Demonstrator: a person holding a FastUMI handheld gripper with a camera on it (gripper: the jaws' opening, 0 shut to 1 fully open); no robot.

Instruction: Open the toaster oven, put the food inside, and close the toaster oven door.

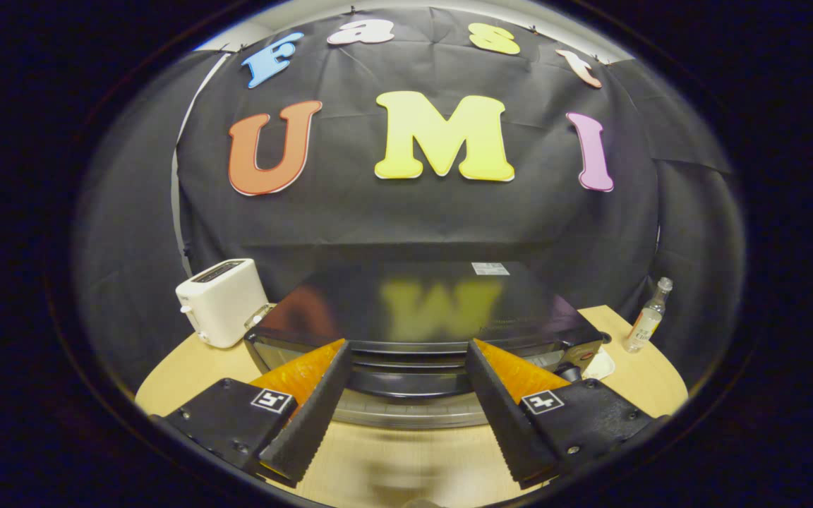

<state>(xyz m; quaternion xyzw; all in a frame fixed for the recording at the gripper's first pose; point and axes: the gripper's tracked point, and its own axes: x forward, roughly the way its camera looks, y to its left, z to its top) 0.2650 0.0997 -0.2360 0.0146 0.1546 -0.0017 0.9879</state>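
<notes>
Your gripper (pixel 406 353) fingers spread wide, nothing pinched, tips at toaster oven (pixel 420 310) front top; door handle (pixel 410 367) between them.

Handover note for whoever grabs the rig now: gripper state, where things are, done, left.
Gripper: open, nothing between the fingers, held above the table in front of the toaster oven.
Toaster oven: just ahead of the fingers; its handle sits in the gap between them; door looks closed.
White toaster and small bottle flank the oven.
Done: nothing visible yet.
Left: open door, load food, close door.
</notes>
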